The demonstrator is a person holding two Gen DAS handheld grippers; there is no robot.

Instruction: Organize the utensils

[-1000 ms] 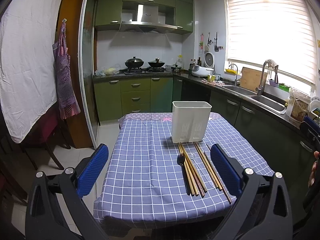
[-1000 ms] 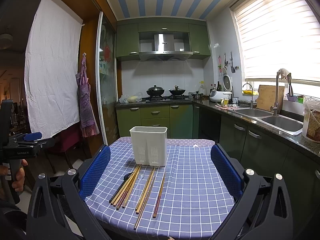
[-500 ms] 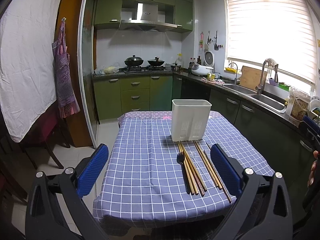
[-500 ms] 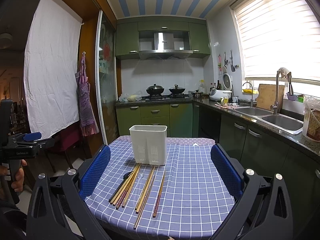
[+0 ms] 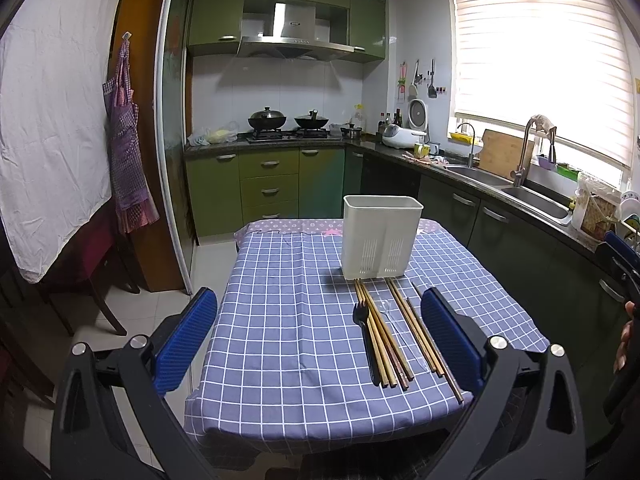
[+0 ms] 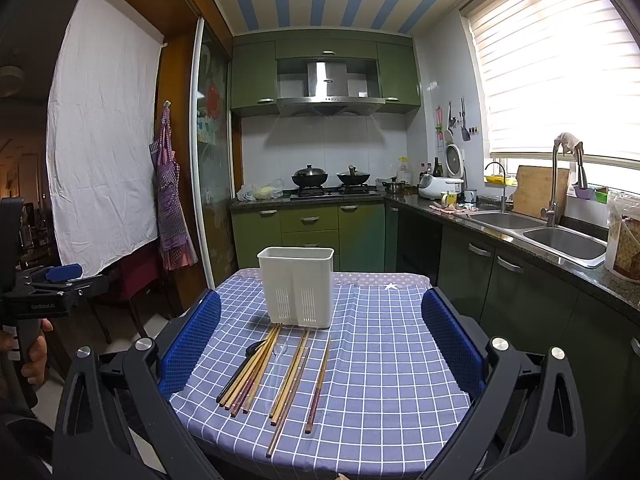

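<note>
Left gripper (image 5: 320, 336) and right gripper (image 6: 320, 340): jaws wide apart, nothing held. Chopsticks (image 6: 256, 368) and black fork (image 5: 362, 336) lie on the surface between the jaws, ahead of them; white holder (image 6: 298, 286) just beyond. Versus a second ago: views barely shifted, utensils untouched. Sorting not begun.

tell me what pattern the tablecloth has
The tablecloth is blue-purple with a white grid check; the right wrist view shows it best.
</note>
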